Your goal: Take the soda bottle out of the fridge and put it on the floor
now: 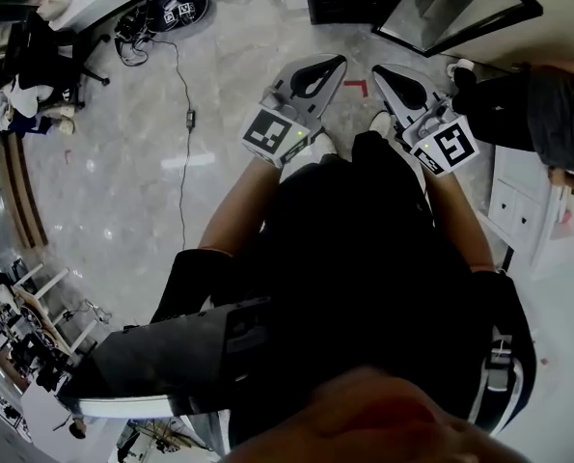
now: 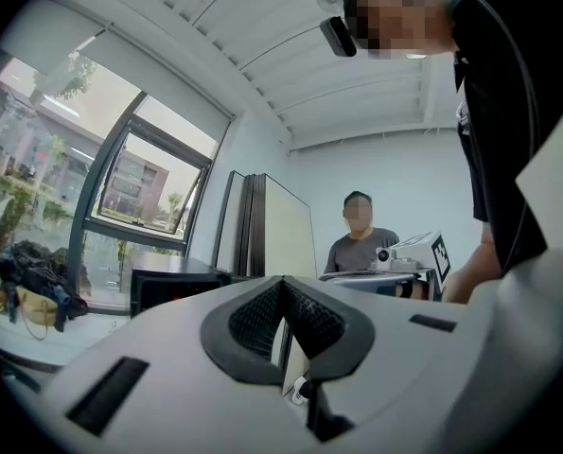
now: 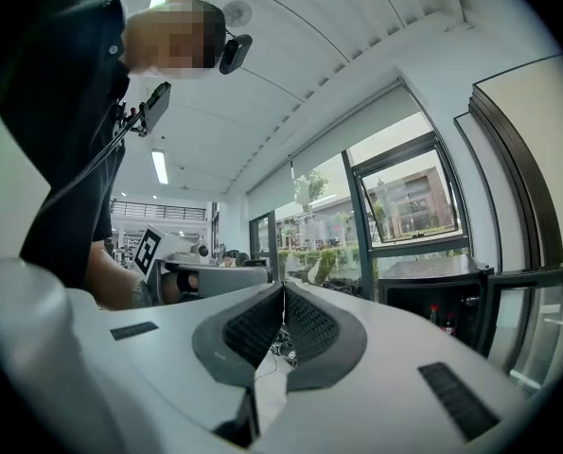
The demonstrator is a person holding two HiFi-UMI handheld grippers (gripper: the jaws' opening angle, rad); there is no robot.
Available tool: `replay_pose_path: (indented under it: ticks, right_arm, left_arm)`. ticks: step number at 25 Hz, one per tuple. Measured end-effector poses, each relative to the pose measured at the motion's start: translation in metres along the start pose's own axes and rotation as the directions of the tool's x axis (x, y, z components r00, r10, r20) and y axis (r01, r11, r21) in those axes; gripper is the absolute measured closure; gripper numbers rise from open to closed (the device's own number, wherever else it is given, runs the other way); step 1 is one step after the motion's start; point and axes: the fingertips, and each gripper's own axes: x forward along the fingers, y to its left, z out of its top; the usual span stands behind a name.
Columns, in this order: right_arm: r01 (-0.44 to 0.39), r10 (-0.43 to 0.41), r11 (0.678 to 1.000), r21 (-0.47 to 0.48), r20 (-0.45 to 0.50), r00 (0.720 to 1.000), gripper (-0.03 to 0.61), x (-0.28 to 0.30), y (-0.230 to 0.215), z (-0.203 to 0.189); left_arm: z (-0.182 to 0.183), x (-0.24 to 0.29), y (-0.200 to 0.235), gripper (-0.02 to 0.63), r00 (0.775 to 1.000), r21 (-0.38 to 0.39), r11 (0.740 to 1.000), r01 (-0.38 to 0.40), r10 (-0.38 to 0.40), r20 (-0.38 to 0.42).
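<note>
Black fridge (image 3: 431, 289) lies ahead-right of the right gripper (image 3: 283, 289), the nearer one; soda bottle (image 3: 435, 315) stands upright inside. Right gripper and left gripper (image 2: 282, 287) both pressed together, empty.

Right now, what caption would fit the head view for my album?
Left gripper and right gripper, both shut and empty, held side by side above the grey floor.

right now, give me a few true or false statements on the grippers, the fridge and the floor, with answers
1. The left gripper has its fingers closed on nothing. True.
2. The right gripper grips a soda bottle. False: its fingers are closed and empty.
3. Small red-capped bottles stand inside the small black fridge. True.
4. A soda bottle stands on the grey marble floor ahead of the grippers. False: only a red corner mark lies there.
</note>
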Motion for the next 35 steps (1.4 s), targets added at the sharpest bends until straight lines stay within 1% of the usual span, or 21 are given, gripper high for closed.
replay_pose_path:
  ticks: [4,10,14,18,24,28,31,35]
  right_arm:
    - [0.005,-0.005,1.000,0.002,0.000,1.000,0.566,0.002,-0.022,-0.007]
    - [-0.024,0.024,0.999,0.024,0.024,0.999,0.566,0.015,-0.068,-0.011]
    - [-0.039,0.039,0.999,0.019,0.013,0.999,0.566,0.034,-0.119,-0.012]
    - [-0.058,0.058,0.998,0.014,-0.010,0.998,0.566,0.050,-0.175,-0.023]
    - [-0.070,0.069,0.997,-0.012,-0.038,0.997,0.566,0.081,-0.259,-0.044]
    - [-0.035,0.035,0.999,-0.006,-0.040,0.999,0.565,0.107,-0.315,-0.071]
    - [0.008,-0.009,1.000,-0.013,-0.070,0.997,0.565,0.135,-0.350,-0.097]
    - [0.064,-0.064,0.998,-0.011,-0.077,0.995,0.565,0.170,-0.385,-0.130]
  left_arm:
    - [-0.003,0.017,0.012,0.614,1.000,0.006,1.000,-0.015,0.015,0.003]
    - [-0.003,0.052,0.039,0.614,0.998,0.031,0.998,-0.055,0.055,-0.012]
    - [-0.006,0.089,0.072,0.614,0.994,0.024,0.995,-0.100,0.101,-0.036]
    - [-0.013,0.134,0.102,0.614,0.990,0.031,0.991,-0.133,0.134,-0.044]
    - [-0.020,0.192,0.150,0.614,0.979,0.073,0.979,-0.193,0.197,-0.049]
    - [-0.039,0.224,0.191,0.614,0.969,0.100,0.966,-0.236,0.242,-0.047]
    - [-0.061,0.242,0.229,0.614,0.963,0.103,0.961,-0.256,0.263,-0.056]
    - [-0.096,0.261,0.279,0.614,0.956,0.093,0.956,-0.278,0.285,-0.064]
